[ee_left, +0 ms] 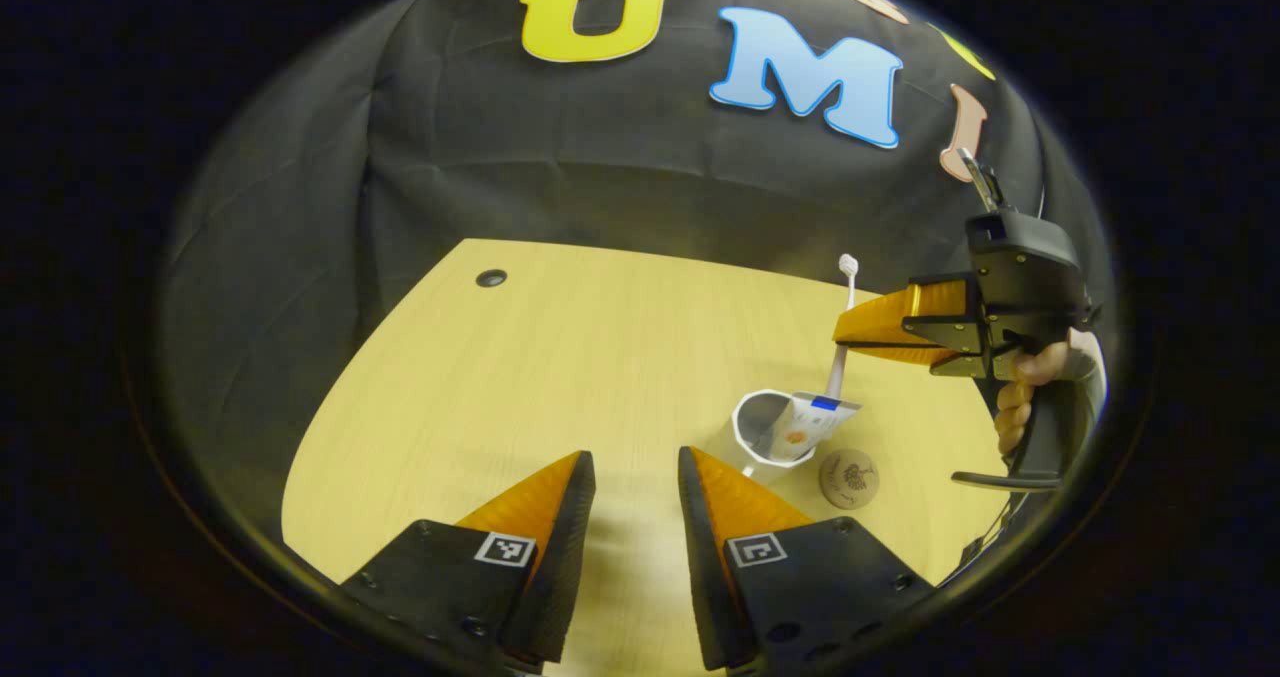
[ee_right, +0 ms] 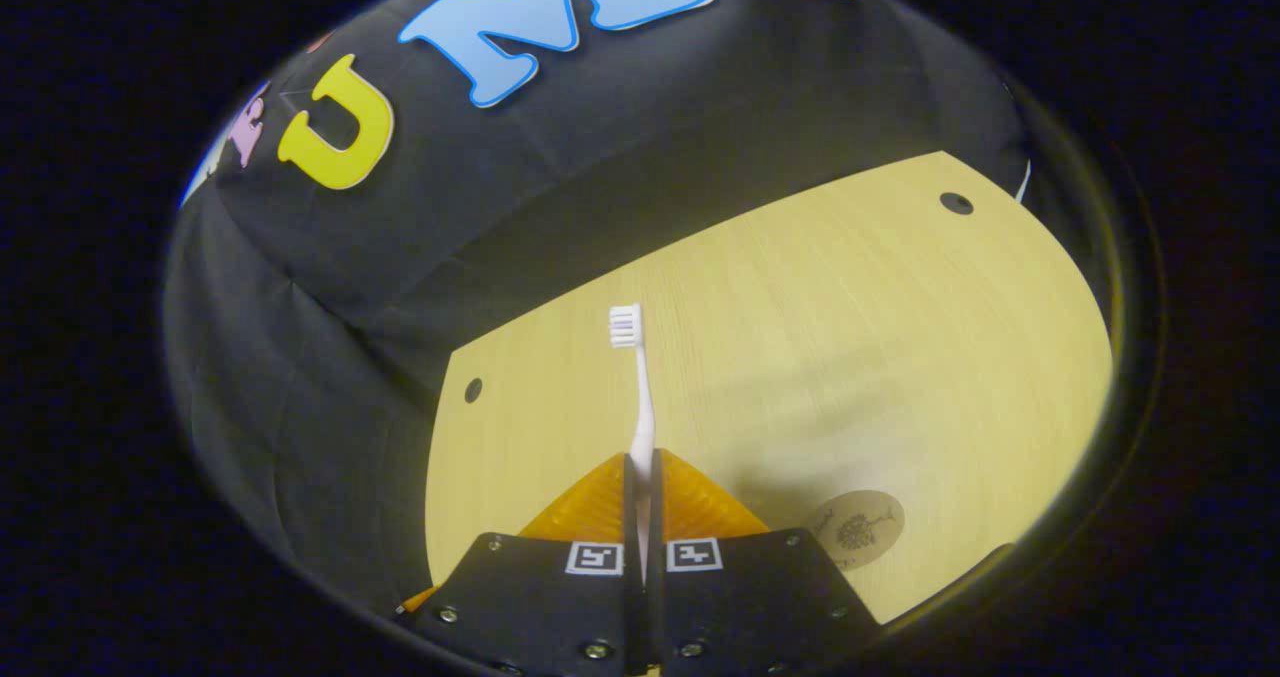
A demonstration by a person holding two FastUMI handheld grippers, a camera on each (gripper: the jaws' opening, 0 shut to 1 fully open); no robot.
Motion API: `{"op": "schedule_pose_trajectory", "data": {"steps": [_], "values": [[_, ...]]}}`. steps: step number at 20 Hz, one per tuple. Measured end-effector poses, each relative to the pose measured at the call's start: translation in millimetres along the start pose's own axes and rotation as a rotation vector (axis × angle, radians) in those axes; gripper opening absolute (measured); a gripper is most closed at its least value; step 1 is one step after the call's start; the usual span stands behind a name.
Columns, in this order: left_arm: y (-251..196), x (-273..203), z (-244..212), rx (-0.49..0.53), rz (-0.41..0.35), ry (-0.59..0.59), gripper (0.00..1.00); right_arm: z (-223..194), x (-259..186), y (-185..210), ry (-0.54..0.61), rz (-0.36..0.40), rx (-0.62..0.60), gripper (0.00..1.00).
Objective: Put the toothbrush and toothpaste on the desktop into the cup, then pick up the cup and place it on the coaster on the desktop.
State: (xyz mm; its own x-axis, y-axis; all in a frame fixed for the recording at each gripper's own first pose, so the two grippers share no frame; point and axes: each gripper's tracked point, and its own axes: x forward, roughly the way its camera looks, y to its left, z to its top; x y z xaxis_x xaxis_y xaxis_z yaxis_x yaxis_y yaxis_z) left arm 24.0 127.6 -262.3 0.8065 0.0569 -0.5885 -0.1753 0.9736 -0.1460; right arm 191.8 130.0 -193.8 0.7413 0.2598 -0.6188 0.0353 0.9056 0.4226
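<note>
Pale wooden desktop carries a white cup holding the toothpaste tube. Right gripper pinches the white toothbrush above that cup; left gripper, spread, waits near it. A tilted release could tip that cup.

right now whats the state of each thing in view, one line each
toothbrush: upright, bristles up, clamped by the right gripper
toothpaste tube: in the cup, leaning over the rim
cup: upright on the desktop, beside the coaster, not on it
coaster: flat on the desktop, bare
left gripper: open, holding nothing
</note>
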Motion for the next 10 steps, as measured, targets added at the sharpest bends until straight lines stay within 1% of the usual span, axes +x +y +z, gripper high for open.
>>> {"op": "schedule_pose_trajectory", "data": {"steps": [3, 4, 6, 7, 8, 9, 10], "values": [[11, -5, -2, -0.01, 0.019, 0.005, 0.55, -1, 9, 6, -0.055, 0.015, -0.054, 0.02], [12, -5, -3, -0.011, 0.023, 0.008, 0.49, 1, 11, 11, -0.087, 0.031, -0.077, 0.02], [12, -7, -4, -0.014, 0.027, 0.016, 0.49, 1, 14, 24, -0.142, 0.076, -0.119, 0.02], [12, -7, -4, -0.015, 0.029, 0.02, 0.55, -4, 16, 26, -0.154, 0.082, -0.136, 0.0], [13, -7, -6, -0.015, 0.031, 0.023, 0.55, -10, 17, 24, -0.155, 0.079, -0.15, 0.02], [13, -6, -7, -0.013, 0.031, 0.024, 0.49, -13, 18, 23, -0.164, 0.077, -0.157, 0.01], [12, -5, -9, -0.008, 0.03, 0.025, 0.49, -17, 20, 23, -0.165, 0.079, -0.156, 0.02]]}}
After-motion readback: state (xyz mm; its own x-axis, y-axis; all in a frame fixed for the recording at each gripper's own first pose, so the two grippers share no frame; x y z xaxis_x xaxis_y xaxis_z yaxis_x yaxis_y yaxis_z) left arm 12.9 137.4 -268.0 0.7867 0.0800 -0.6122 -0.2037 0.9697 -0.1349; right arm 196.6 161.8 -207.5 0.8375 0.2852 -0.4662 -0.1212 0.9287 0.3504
